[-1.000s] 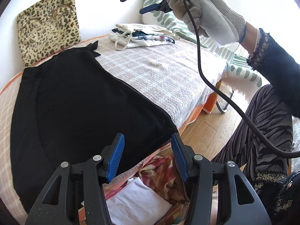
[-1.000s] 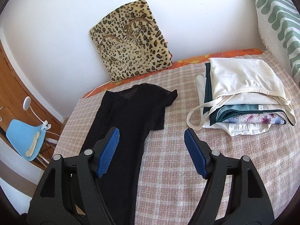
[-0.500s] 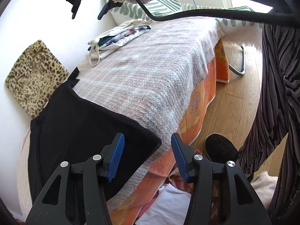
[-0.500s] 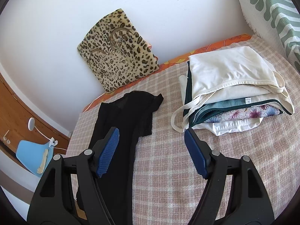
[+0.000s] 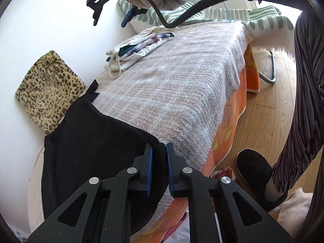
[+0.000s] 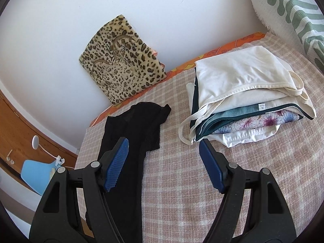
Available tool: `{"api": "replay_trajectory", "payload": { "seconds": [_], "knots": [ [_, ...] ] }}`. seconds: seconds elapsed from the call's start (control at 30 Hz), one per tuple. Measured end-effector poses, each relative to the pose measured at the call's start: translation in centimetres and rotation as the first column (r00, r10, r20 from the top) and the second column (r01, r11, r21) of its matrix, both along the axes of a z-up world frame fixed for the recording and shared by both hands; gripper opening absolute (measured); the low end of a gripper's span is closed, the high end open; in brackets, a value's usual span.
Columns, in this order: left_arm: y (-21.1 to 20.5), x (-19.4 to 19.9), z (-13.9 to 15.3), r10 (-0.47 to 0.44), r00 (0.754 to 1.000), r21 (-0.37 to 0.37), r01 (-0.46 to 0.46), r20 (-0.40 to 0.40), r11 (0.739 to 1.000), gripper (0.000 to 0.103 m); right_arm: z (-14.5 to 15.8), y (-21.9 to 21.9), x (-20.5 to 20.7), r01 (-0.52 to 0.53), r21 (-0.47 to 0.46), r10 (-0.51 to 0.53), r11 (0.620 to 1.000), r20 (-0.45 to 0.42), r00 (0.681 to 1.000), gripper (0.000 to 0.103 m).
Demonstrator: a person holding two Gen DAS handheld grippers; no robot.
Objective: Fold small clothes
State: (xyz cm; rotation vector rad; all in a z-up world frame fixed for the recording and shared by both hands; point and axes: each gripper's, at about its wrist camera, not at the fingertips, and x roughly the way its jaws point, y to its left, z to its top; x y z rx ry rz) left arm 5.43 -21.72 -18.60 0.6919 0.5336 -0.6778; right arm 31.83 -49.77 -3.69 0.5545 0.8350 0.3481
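A black garment (image 5: 97,141) lies spread flat on the left part of the checked blanket (image 5: 182,91). My left gripper (image 5: 159,149) is at the garment's near corner by the bed's edge, and its jaws are closing with that corner pinched between the blue pads. In the right wrist view the same garment (image 6: 133,125) stretches away toward its neck and sleeve. Above its right edge my right gripper (image 6: 164,143) hovers open with nothing between its fingers. From the left wrist view the right gripper (image 5: 109,23) shows high up, in a gloved hand.
A stack of folded clothes (image 6: 243,105) sits at the back right of the bed. A leopard cushion (image 6: 121,60) leans on the wall, and a green striped pillow (image 6: 293,10) lies far right. The person's striped trouser leg (image 5: 303,101) and a black slipper (image 5: 253,168) stand on the wooden floor (image 5: 269,105).
My left gripper has rolled, moved to the garment's near corner and closed on it. The right gripper has shifted a little over the garment and stays open.
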Motion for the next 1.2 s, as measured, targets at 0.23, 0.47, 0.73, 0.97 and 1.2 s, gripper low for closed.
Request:
{"api": "replay_trajectory", "payload": {
  "seconds": [0.23,0.47,0.73,0.97,1.2],
  "knots": [
    [2.6,1.9,2.1,0.037,0.977,-0.183,-0.077,-0.21,0.98,0.006,-1.5,3.2,2.4,-0.039,-0.028,0.038,0.999,-0.027,0.999,0.075],
    [5.3,3.3,3.7,0.05,0.953,-0.279,-0.137,-0.297,0.95,0.006,-3.6,8.6,7.9,-0.106,-0.062,0.101,0.993,-0.067,0.993,0.075],
    [7.6,5.1,3.2,0.08,0.929,-0.302,-0.197,-0.361,0.933,0.006,-7.3,13.1,14.6,-0.096,-0.144,0.079,0.985,-0.122,0.989,0.075],
    [9.5,6.4,2.9,0.093,0.899,-0.351,-0.26,-0.428,0.9,0.006,-11.0,14.8,18.8,-0.076,-0.198,0.036,0.977,-0.198,0.98,0.072],
    [10.6,7.1,2.2,0.076,0.869,-0.393,-0.298,-0.49,0.87,0.006,-11.8,16.0,20.3,-0.089,-0.231,0.041,0.969,-0.206,0.978,0.012]
  ]
}}
